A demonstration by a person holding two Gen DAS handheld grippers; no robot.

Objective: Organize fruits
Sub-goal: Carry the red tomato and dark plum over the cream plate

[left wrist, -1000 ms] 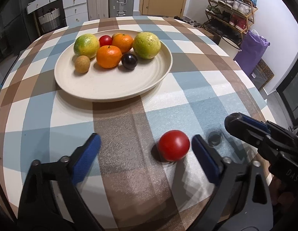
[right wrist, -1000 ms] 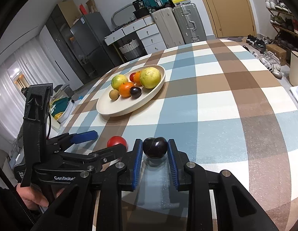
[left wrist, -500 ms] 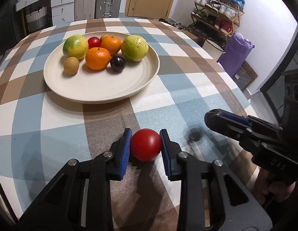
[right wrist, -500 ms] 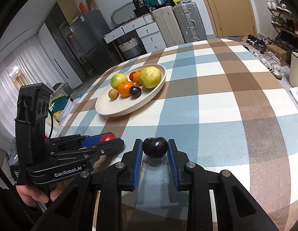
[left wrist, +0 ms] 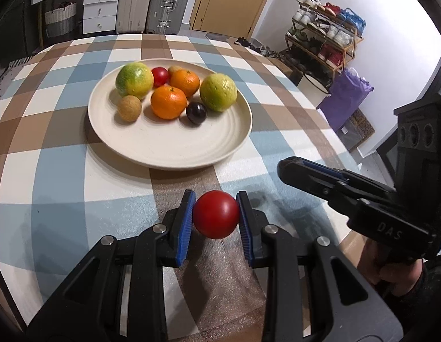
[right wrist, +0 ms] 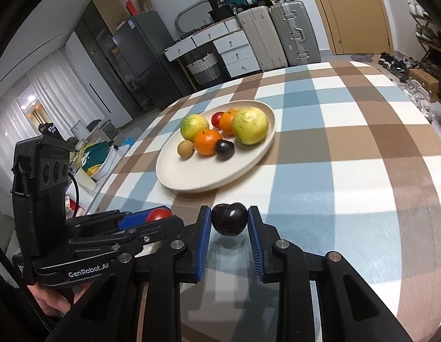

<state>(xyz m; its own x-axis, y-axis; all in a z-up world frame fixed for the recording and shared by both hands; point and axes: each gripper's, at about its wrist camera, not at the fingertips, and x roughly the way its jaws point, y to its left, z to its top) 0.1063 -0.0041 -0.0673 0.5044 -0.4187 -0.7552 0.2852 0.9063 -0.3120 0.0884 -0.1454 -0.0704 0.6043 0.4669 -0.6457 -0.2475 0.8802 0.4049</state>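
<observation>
My left gripper (left wrist: 216,213) is shut on a round red fruit (left wrist: 216,214), held just above the checked tablecloth in front of the cream plate (left wrist: 169,148). My right gripper (right wrist: 229,219) is shut on a dark plum (right wrist: 229,219), also lifted off the cloth, its shadow below it. The plate (right wrist: 191,179) holds two green-yellow citrus fruits (left wrist: 134,79), two oranges (left wrist: 168,102), a small red fruit (left wrist: 159,76), a brown fruit (left wrist: 129,107) and a dark plum (left wrist: 196,112). In the right wrist view the left gripper (right wrist: 152,218) with its red fruit sits low left.
The round table (left wrist: 49,154) has a blue, brown and white checked cloth. The right gripper's body (left wrist: 348,193) and a hand (left wrist: 391,270) fill the right of the left wrist view. Suitcases (right wrist: 280,34), drawers, a fridge and a shoe rack (left wrist: 323,42) stand beyond the table.
My left gripper closed on the red fruit and lifted it off the cloth toward the plate. My right gripper kept its hold on the plum and drew nearer the plate.
</observation>
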